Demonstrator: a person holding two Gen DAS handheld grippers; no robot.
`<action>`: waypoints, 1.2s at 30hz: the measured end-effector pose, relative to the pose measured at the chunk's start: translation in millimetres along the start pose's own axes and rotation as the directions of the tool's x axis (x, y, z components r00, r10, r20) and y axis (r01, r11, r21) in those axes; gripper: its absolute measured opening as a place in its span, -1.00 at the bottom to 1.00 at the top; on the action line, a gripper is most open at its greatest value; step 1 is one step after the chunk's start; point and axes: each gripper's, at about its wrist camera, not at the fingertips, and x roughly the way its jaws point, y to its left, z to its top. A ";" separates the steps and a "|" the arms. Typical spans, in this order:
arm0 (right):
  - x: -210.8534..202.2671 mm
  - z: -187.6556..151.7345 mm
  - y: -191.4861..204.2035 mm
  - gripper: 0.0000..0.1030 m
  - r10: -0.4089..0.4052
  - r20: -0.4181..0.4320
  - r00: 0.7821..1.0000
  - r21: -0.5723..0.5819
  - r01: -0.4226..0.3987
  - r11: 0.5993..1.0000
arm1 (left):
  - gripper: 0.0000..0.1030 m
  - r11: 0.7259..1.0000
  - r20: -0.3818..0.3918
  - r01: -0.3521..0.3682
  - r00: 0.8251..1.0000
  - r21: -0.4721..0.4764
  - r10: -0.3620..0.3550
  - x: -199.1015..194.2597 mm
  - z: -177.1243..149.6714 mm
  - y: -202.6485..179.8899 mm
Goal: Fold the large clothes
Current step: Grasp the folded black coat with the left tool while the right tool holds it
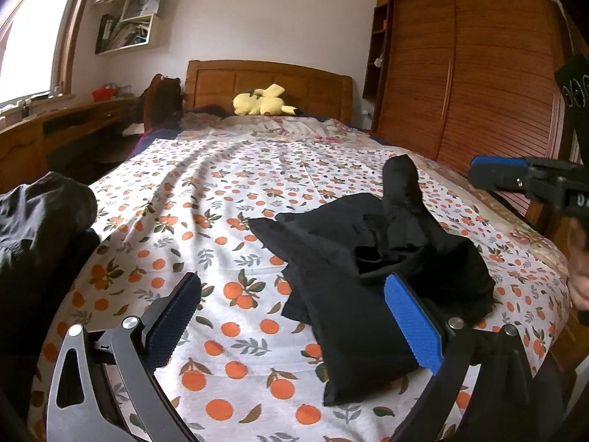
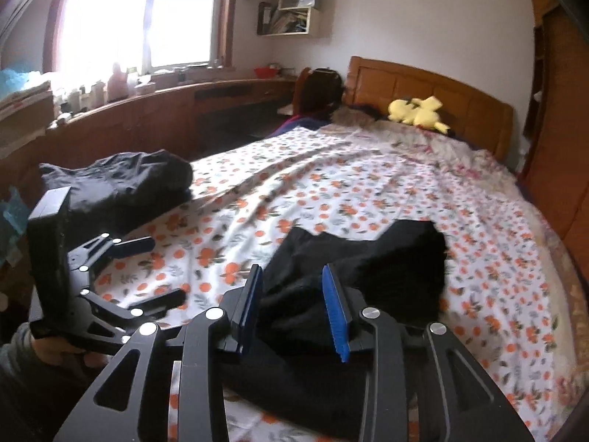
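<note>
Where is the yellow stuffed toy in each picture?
Left wrist view: the yellow stuffed toy lies top centre, at the far end of the bed.
Right wrist view: the same toy lies upper right, also at the far end.
Shared landmark: in both views it sits just in front of the wooden headboard.

Rumpled black garment [image 1: 371,258] on bed [image 1: 235,184]

My right gripper [image 1: 489,173] is cut off by the frame edge, and the black garment [image 2: 368,269] looks motion-blurred, folds unreadable.
</note>
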 end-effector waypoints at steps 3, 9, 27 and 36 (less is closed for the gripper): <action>-0.5 -8.6 -16.4 -0.40 -0.049 -0.020 0.999 0.009 0.049 0.999 | 0.95 1.000 0.003 0.013 1.000 0.009 -0.013 2.3 1.0 -8.6; 7.9 -37.6 -41.5 -0.40 -0.101 -0.087 0.991 0.031 0.104 0.994 | 0.95 0.998 0.008 0.053 0.999 0.023 -0.053 7.8 6.7 -28.7; 27.8 -97.2 -60.4 -0.35 -0.086 -0.201 0.976 0.085 0.105 0.991 | -0.72 0.974 -0.091 0.225 0.971 0.022 -0.222 58.7 9.0 -69.2; 14.4 -79.4 -66.4 -0.36 -0.076 -0.130 0.989 0.097 0.089 0.991 | -0.92 0.969 -0.062 0.244 0.968 0.025 -0.242 26.6 6.1 -53.4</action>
